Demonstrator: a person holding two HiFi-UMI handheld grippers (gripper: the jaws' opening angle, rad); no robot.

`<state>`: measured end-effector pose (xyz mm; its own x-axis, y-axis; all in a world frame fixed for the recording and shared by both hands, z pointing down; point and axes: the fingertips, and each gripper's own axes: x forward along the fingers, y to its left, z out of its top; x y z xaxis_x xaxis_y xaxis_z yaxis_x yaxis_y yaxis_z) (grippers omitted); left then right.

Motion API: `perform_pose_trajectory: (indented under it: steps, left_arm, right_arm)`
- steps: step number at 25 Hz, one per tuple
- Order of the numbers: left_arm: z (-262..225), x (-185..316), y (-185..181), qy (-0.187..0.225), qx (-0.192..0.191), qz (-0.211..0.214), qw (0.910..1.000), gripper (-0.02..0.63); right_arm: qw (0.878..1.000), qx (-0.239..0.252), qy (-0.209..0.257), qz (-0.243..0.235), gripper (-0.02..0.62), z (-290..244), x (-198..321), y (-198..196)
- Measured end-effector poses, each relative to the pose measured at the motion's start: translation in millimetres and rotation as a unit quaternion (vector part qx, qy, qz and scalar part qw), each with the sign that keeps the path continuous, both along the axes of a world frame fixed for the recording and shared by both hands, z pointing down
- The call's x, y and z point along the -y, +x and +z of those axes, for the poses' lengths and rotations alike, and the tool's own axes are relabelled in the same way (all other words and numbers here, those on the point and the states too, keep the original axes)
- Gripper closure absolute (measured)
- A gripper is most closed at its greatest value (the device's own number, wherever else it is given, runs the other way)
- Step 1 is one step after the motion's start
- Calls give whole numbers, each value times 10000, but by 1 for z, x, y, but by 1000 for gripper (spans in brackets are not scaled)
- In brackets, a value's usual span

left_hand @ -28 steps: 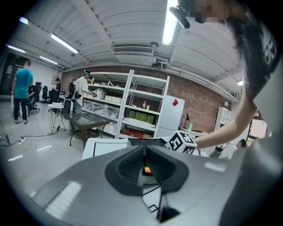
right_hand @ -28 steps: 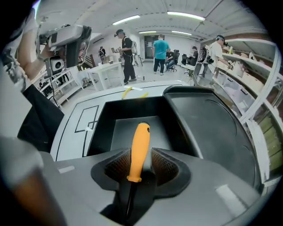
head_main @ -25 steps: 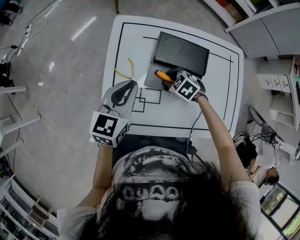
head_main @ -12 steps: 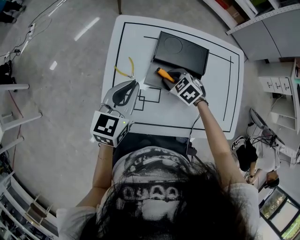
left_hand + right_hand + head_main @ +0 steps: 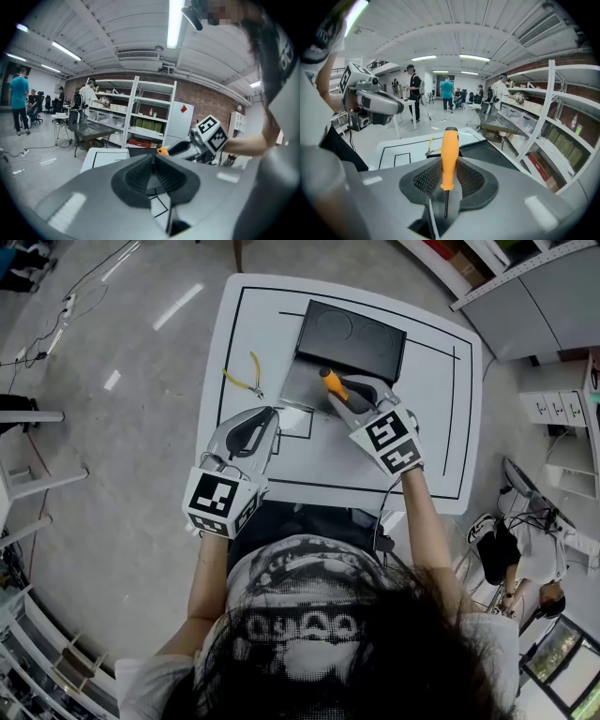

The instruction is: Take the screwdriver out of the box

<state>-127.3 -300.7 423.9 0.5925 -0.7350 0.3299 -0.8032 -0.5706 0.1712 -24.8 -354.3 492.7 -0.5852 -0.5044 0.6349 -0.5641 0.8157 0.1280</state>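
1. Orange-handled screwdriver (image 5: 450, 152) sits clamped by its handle between the pads of the right gripper (image 5: 449, 163), whose jaws have just been closing on it.
2. It hangs in the air above the front of the open box (image 5: 354, 332).
3. Left gripper (image 5: 153, 161) hovers over the table (image 5: 433, 432), jaws together, empty.
4. Pliers (image 5: 246, 377) lie left of the box.

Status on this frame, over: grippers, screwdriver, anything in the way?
Right gripper, jaws just closed on orange-handled screwdriver, held over black box. Left gripper shut, empty. Path clear; pliers lie aside on table.
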Motion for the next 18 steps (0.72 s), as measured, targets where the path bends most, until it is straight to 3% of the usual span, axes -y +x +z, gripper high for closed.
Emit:
perform_pose_trajectory:
  steps: [8, 18]
  left_arm:
    - [-14, -37, 34, 165, 61, 55, 9998, 606]
    - [-31, -101, 86, 389, 181, 116, 9990, 606]
  right_arm:
    - [9966, 653, 388, 308, 489, -55, -53, 27]
    - [9920, 1105, 261, 551, 489, -66, -144, 76]
